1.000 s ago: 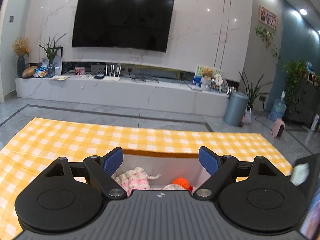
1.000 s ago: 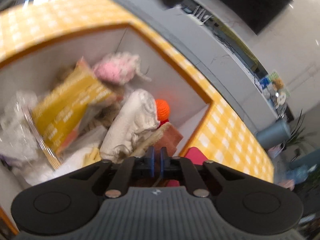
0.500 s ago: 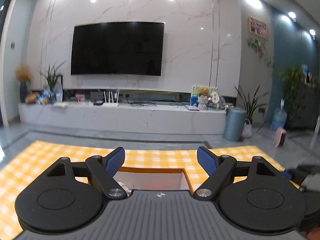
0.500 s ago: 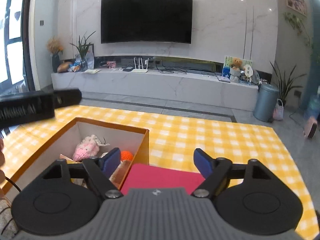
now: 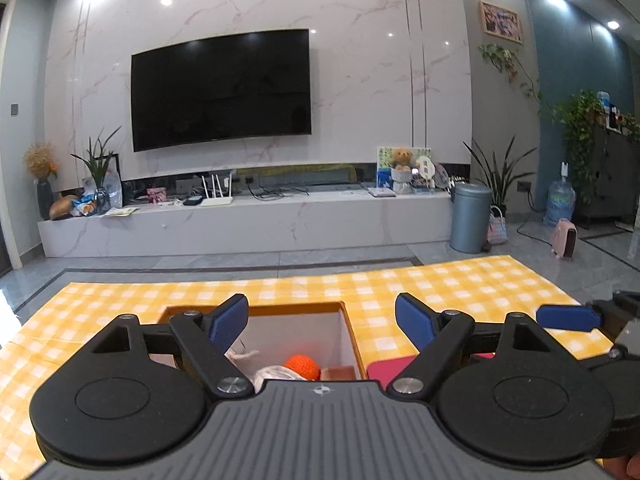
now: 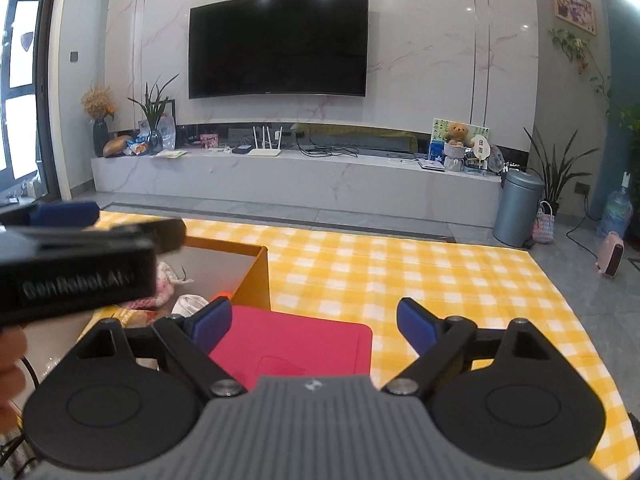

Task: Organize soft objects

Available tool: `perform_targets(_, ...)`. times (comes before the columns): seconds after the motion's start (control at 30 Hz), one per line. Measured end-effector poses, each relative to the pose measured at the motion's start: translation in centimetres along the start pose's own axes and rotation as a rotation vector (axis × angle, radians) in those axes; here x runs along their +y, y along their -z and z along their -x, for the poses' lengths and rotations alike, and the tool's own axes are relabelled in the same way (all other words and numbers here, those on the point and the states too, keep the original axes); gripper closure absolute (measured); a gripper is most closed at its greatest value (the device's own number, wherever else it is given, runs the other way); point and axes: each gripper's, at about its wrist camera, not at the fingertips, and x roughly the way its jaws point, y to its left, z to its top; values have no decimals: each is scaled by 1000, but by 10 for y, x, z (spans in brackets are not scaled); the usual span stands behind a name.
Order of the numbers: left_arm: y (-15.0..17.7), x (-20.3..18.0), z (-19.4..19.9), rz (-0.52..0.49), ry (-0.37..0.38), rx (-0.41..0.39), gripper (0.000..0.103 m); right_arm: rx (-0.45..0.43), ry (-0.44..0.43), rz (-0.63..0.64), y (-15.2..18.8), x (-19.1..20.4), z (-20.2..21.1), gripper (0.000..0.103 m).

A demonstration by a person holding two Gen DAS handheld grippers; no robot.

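Note:
An open cardboard box (image 5: pixel 280 307) with an orange rim stands on the yellow checked cloth (image 5: pixel 460 284). Inside lie an orange knitted ball (image 5: pixel 303 365), a white cloth (image 6: pixel 192 304) and a pink knitted piece (image 6: pixel 164 284). My left gripper (image 5: pixel 322 320) hangs open and empty over the box's near right part. My right gripper (image 6: pixel 310 320) hovers over a red mat (image 6: pixel 296 344) just right of the box; its jaws are opening with nothing between them. The left gripper's black housing (image 6: pixel 80 276) hides part of the box in the right wrist view.
A person's hand (image 6: pixel 10 360) shows at the left edge. Beyond the table's far edge are grey floor, a long white TV bench (image 6: pixel 296 184), a grey bin (image 6: pixel 516 212) and potted plants. The checked cloth stretches to the right of the mat.
The right gripper, shut and tilted over the box's contents a second ago, has rolled level, drawn back over the red mat and opened. The left gripper shifted; the box now sits further left in its view.

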Motion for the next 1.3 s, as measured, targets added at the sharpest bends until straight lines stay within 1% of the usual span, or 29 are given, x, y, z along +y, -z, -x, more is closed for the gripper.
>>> perform_targets(0.13, 3, -5, -2, -19, -25, 1, 3, -8, -11, -9, 1, 1, 0, 15)
perform_targets(0.23, 5, -7, -2, -11, -43, -9, 2, -20, 0, -12, 3, 1, 0, 15)
perform_targets(0.5, 7, -5, -1, -12, -41, -6, 2, -17, 2, 0, 5, 3, 0, 15)
perform_targets(0.73, 12, -5, -5, 15, -55, 6, 1, -9, 6, 12, 5, 5, 0, 15)
perform_targets(0.97, 16, -3, -8, 25, -54, 34, 1, 8, 13, 17, 9, 5, -4, 15)
perform_targets(1.3, 21, -2, -14, 9, -70, 84, 1, 48, 29, 17, 14, 6, -13, 15)
